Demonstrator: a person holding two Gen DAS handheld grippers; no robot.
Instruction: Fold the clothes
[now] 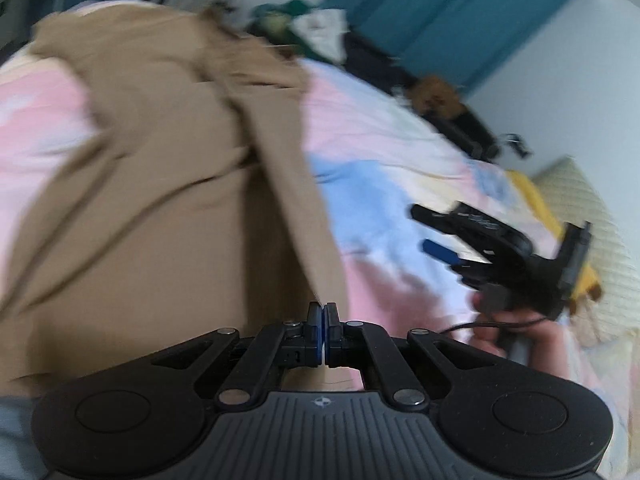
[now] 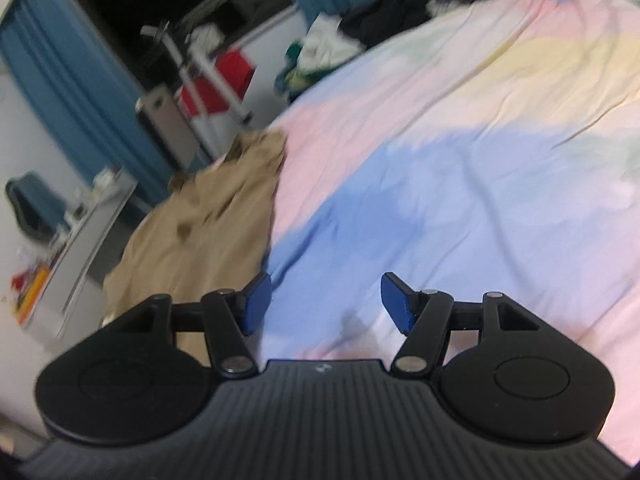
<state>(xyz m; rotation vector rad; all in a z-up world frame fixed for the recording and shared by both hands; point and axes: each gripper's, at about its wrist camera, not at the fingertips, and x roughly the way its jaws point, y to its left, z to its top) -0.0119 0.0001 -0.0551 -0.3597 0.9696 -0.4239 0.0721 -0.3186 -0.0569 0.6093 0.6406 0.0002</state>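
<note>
Tan garment [image 1: 160,208]: rumpled, creased, spread flat on pastel bedsheet [image 1: 384,168]; seen ahead and left of closed left gripper [image 1: 323,312], edge beside its fingertips; contact unclear through blur.

I see a bed [image 2: 460,152] under a pastel pink, blue and yellow sheet, teal curtains [image 1: 460,12] on a pale wall [image 1: 560,80], a white rack [image 2: 208,76] with red cloth, a grey desk [image 2: 96,216] at left, blurred.
</note>
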